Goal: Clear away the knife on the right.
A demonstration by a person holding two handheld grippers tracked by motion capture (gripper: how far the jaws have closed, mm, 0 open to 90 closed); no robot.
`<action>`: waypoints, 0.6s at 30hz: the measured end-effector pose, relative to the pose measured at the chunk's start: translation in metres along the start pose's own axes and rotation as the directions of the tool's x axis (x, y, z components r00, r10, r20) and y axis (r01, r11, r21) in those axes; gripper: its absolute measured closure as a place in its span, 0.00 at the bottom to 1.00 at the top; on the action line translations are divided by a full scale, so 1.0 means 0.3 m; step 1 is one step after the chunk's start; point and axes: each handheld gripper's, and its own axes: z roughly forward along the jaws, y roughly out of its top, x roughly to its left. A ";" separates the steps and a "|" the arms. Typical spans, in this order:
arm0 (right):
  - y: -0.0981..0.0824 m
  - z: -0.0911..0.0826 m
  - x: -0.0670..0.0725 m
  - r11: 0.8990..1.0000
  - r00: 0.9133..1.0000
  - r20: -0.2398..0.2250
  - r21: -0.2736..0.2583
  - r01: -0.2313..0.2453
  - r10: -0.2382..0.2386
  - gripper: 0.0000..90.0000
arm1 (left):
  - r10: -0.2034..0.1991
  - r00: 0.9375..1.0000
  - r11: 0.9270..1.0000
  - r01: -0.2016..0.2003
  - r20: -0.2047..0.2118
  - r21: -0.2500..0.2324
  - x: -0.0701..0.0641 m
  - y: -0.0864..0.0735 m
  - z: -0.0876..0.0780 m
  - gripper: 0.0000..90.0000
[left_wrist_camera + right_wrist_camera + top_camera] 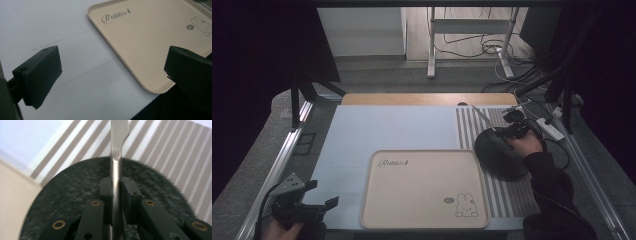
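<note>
A metal table knife (117, 145) is clamped by its handle in my right gripper (117, 187), and its blade points away over the striped mat (162, 150). Right below it lies a dark speckled plate (70, 192). From above, the plate (499, 152) rests on the mat's left part, just right of the beige rabbit-print tray (422, 190), with the right gripper (507, 132) over its far edge and the knife (482, 117) slanting back. My left gripper (326, 193) hangs open at the table's front left corner, holding nothing. Its jaws (112, 65) stand wide apart before the tray's corner (150, 37).
A pale mat (387, 127) covers the table left of the striped mat (512, 195). A wooden strip (427, 99) runs along the far edge. A power strip (549, 128) and cables lie off the right side. Metal rails (287, 145) flank the table.
</note>
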 end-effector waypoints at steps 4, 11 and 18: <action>-0.018 -0.003 0.042 1.000 1.000 -0.017 0.003 0.022 -0.022 0.89 | 0.001 1.000 1.000 -0.001 0.000 0.000 0.000 0.000 0.000 0.02; -0.055 -0.016 0.172 0.995 0.993 -0.071 0.003 0.095 -0.095 0.89 | 0.008 1.000 1.000 -0.008 -0.005 0.004 -0.003 0.001 0.001 0.02; -0.106 -0.037 0.310 0.984 0.977 -0.117 0.000 0.181 -0.179 0.89 | 0.009 1.000 1.000 -0.009 -0.006 0.005 -0.004 0.001 0.001 0.02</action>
